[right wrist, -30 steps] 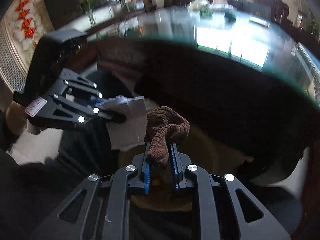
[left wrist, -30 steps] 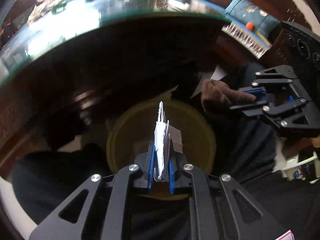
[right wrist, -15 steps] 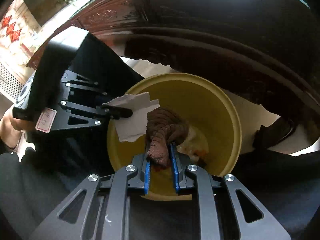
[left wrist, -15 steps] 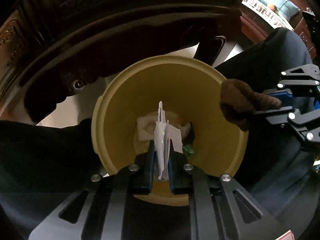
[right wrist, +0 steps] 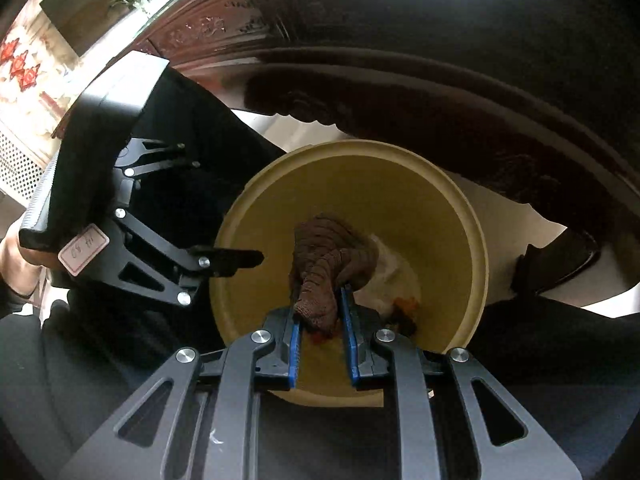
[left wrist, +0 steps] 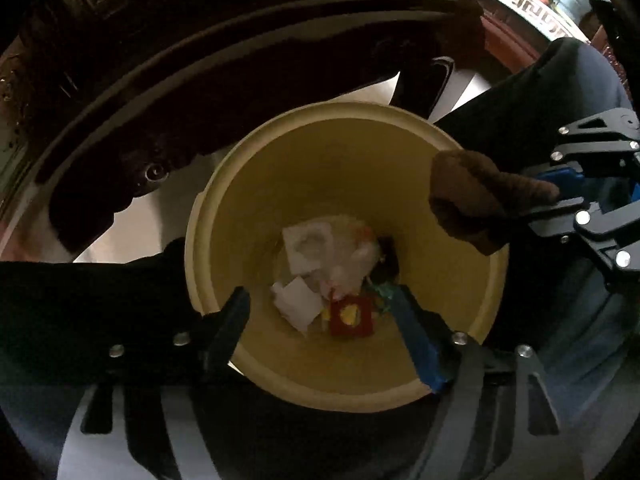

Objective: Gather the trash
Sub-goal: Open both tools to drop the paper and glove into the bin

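Note:
A yellow bin [left wrist: 320,148] stands on the floor under the table edge, with a crumpled white paper [left wrist: 296,300] lying among the trash at its bottom. My left gripper [left wrist: 320,296] hangs over the bin; its jaws are opening and nothing is between them. My right gripper [right wrist: 320,308] is shut on a brown knitted cloth [right wrist: 328,264] above the bin [right wrist: 360,168]. The left wrist view shows the cloth [left wrist: 472,200] over the bin's right rim. In the right wrist view the left gripper [right wrist: 224,216] is at the bin's left rim.
A dark carved wooden table rim [right wrist: 440,92] arches over the bin. The person's dark trouser legs [left wrist: 80,312] flank it on pale floor [left wrist: 132,228]. A red and yellow wrapper [left wrist: 352,316] and white plastic [left wrist: 344,248] lie in the bin.
Both grippers came down from table height to just over the bin. The left jaws spread apart and the white paper dropped into the bin. The right stays shut on the cloth.

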